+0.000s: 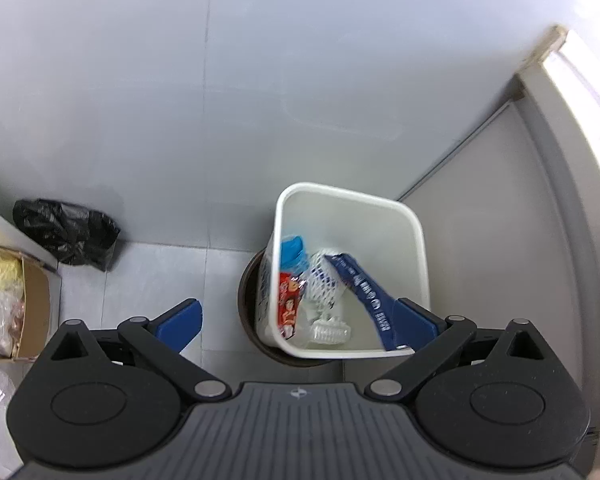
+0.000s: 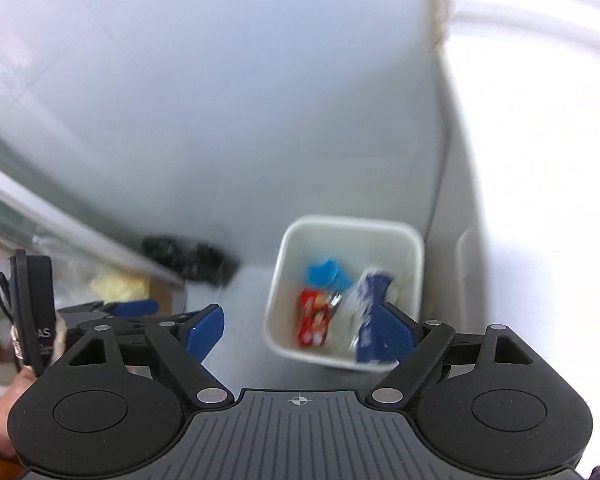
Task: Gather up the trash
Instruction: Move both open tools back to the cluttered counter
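A white square trash bin (image 1: 418, 232) stands on the floor below both grippers. Inside it lie a blue-capped bottle (image 1: 291, 251), a red snack wrapper (image 1: 289, 306), a white mesh sleeve (image 1: 320, 284), a dark blue wrapper (image 1: 364, 292) and a clear plastic piece (image 1: 332, 330). My left gripper (image 1: 297, 320) hangs above the bin, open wide, with nothing between its blue fingers (image 1: 179, 320). The right wrist view is blurred. There my right gripper (image 2: 300, 330) is open too and holds nothing above the same bin (image 2: 414, 248), in which the red wrapper (image 2: 314, 320) and blue wrapper (image 2: 370, 300) show.
A black plastic bag (image 1: 67, 232) lies on the floor by the grey wall, left of the bin. A cardboard box (image 1: 35, 304) with plastic wrap sits at the far left. A pale cabinet side (image 1: 500, 240) rises right of the bin. A person's hand (image 2: 3, 412) shows at the lower left.
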`<state>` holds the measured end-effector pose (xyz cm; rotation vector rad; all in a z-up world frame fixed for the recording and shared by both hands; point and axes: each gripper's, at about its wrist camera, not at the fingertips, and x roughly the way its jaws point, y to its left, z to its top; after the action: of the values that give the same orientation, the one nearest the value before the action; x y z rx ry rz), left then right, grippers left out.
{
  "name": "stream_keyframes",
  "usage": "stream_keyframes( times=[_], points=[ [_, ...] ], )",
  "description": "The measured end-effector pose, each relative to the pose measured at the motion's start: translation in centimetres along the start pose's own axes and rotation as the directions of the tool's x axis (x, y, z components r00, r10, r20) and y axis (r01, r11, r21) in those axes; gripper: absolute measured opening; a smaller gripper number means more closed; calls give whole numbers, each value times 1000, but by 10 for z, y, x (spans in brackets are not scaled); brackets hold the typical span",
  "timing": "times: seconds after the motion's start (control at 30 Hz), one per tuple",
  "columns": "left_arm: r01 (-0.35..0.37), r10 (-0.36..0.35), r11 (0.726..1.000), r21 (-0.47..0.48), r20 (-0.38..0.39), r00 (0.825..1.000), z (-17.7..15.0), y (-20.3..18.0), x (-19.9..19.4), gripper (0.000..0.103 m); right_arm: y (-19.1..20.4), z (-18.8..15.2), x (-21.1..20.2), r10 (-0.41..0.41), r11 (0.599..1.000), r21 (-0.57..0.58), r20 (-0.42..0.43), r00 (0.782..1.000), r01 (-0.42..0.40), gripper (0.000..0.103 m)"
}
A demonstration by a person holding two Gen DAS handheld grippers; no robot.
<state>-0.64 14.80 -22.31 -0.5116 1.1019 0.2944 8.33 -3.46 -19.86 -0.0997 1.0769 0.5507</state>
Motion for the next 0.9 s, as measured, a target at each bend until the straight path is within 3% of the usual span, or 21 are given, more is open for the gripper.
stream_keyframes(
  times=[0.13,0.3,0.47,0.7,0.9],
  points=[
    [25,-26,999,25,24,999,6,-15,-11,101,-16,-8,-28,-67,998,30,114,991,64,91],
    [58,-65,994,91,65,996,13,-41,-27,102,-37,-19,-54,-183,983,43,223,957,178,96],
    [92,-108,982,163,89,990,19,-73,-39,102,-64,-25,-74,-263,965,91,274,925,247,97],
    [138,-168,952,275,90,982,31,-126,-50,102,-121,-40,-101,-339,934,225,317,886,277,97],
    [176,-222,908,380,82,971,45,-185,-52,102,-164,-53,-128,-450,884,299,336,827,359,97]
  ],
)
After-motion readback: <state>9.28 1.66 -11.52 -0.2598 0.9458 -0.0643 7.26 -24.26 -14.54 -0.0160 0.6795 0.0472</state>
